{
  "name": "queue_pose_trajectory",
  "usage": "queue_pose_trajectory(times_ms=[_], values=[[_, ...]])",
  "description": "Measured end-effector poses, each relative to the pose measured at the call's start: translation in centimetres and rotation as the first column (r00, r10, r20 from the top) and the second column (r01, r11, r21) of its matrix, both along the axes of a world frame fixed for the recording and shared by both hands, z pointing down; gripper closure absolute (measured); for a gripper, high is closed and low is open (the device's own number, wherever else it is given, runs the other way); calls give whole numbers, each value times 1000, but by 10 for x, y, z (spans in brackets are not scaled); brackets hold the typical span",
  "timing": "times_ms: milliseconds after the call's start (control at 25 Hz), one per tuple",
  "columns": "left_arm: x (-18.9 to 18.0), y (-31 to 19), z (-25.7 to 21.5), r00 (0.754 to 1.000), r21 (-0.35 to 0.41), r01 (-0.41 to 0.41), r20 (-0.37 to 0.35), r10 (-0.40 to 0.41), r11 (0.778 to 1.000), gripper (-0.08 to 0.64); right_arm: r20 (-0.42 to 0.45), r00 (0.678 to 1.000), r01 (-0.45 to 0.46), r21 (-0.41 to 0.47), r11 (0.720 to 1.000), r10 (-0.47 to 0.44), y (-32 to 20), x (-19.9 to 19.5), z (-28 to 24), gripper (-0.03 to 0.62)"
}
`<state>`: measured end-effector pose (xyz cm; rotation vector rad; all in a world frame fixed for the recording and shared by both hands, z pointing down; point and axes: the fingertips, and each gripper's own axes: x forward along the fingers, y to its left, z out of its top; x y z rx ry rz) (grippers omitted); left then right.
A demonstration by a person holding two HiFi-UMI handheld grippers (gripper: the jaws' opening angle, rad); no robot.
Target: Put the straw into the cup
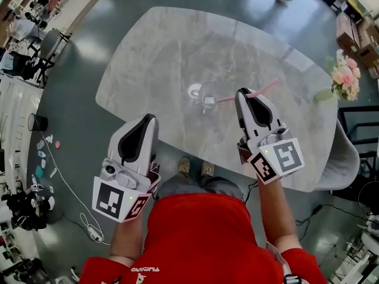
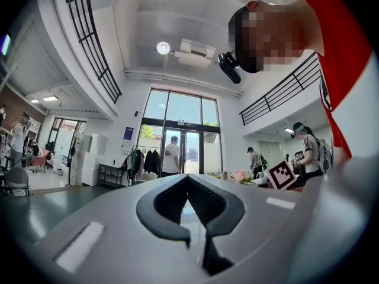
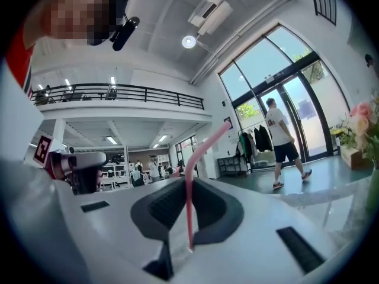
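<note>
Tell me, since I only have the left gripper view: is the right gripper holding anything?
Observer: Yes. The right gripper is shut on a pink straw.
Operator: Where is the cup?
Observer: In the head view, a clear cup stands on the grey table, just left of the right gripper's tips.
Operator: Is the straw in it?
Observer: I cannot tell. One end of the straw reaches close to the cup's rim, and the other sticks out to the right.
</note>
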<state>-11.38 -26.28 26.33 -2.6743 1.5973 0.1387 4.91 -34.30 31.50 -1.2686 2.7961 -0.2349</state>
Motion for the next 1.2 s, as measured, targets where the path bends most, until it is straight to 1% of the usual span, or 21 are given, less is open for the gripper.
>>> queue_pose_trajectory(times_ms=[200,360,520,640,880,1040,1200], values=[[-4,-21,18,1000,-10,-6,-14,6,1000,555,-39,999,-34,-25,999,33,-22,-10,29,568],[-8,-34,33,1000,-34,-14,-15,14,999,554,-72,995,-68,-82,994,62,-35,-16,63,568],[-14,-40,41,1000,-49,-27,-13,26,998,554,-113,991,-80,-130,988,65,-42,-23,90,568],[-21,-44,45,1000,-58,-27,-13,26,998,554,-119,991,-85,-164,983,66,-48,-29,104,568],[-28,-52,51,999,-73,-31,-13,30,997,554,-114,991,-89,-245,966,62,-55,-39,128,568],[-33,-54,57,1000,-85,-25,-19,24,996,554,-139,988,-112,-295,949,74,-58,-36,144,566],[-36,-54,59,1000,-92,-18,-24,16,996,554,-178,980,-138,-314,939,84,-64,-30,151,566]])
